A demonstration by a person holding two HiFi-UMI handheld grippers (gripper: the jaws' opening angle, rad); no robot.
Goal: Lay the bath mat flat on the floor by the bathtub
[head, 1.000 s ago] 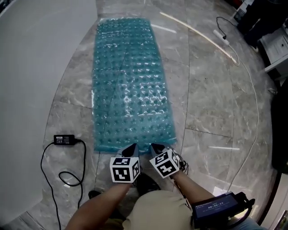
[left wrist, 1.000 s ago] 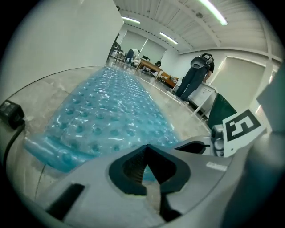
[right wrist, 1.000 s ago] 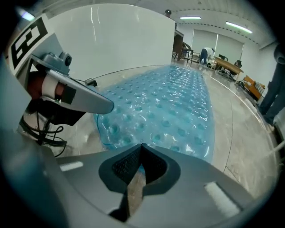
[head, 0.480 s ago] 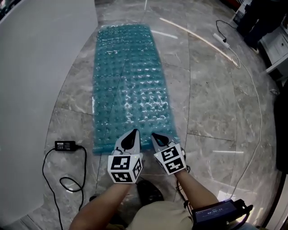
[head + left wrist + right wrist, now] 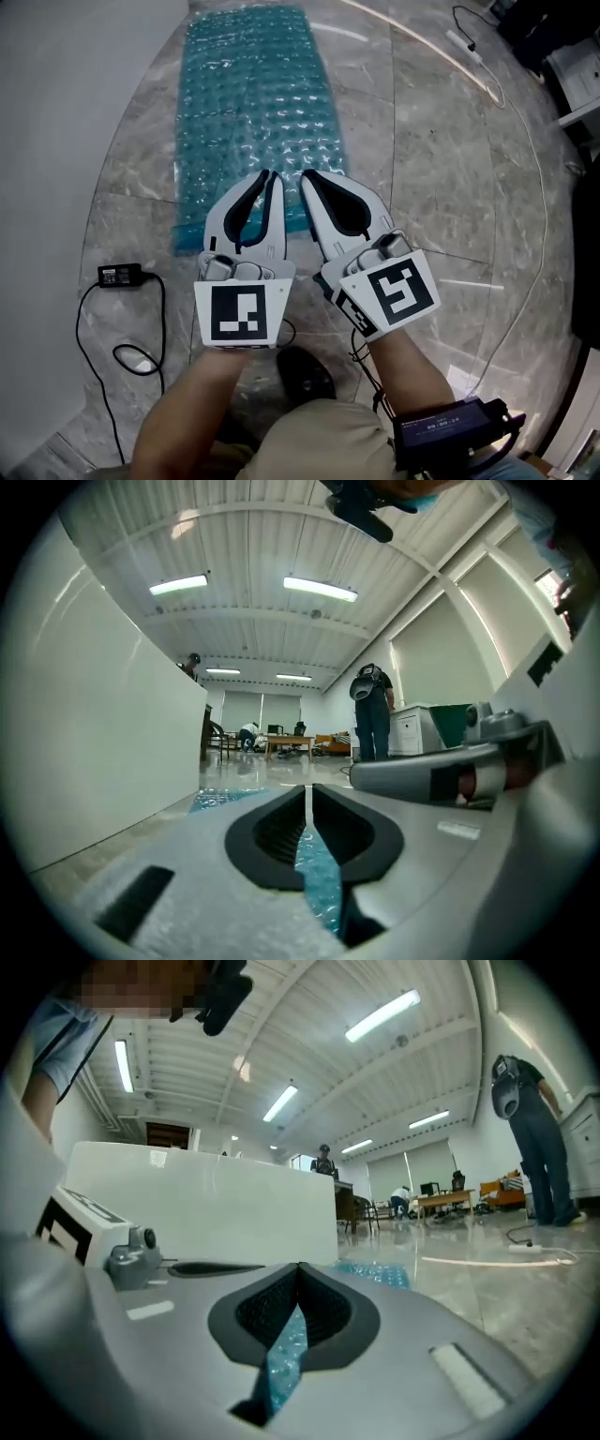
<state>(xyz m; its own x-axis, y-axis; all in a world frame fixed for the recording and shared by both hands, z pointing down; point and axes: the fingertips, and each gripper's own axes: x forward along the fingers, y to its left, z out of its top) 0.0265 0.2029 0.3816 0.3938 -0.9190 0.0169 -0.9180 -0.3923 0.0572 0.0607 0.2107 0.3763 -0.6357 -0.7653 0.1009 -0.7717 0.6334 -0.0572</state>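
The teal, bubbled bath mat [image 5: 253, 112] lies spread flat on the marble floor beside the white bathtub wall [image 5: 56, 112]. Both grippers hang side by side above its near end, clear of it and pointing level. My left gripper [image 5: 267, 175] has just been opening by a hair; its jaws stand all but together with nothing between them. My right gripper [image 5: 307, 175] is shut and empty. The left gripper view shows the left gripper [image 5: 307, 794] with the mat [image 5: 220, 799] below. The right gripper view shows the right gripper [image 5: 298, 1267], the mat [image 5: 375, 1272] and the tub [image 5: 206, 1204].
A black power adapter [image 5: 119, 275] with its looped cable lies on the floor at the left, close to the tub. A white cable and power strip [image 5: 466, 47] run along the far right. A person [image 5: 373, 714] stands further off in the room.
Both grippers have risen from the mat's near edge up toward the camera and now point level. The mat stays flat on the floor.
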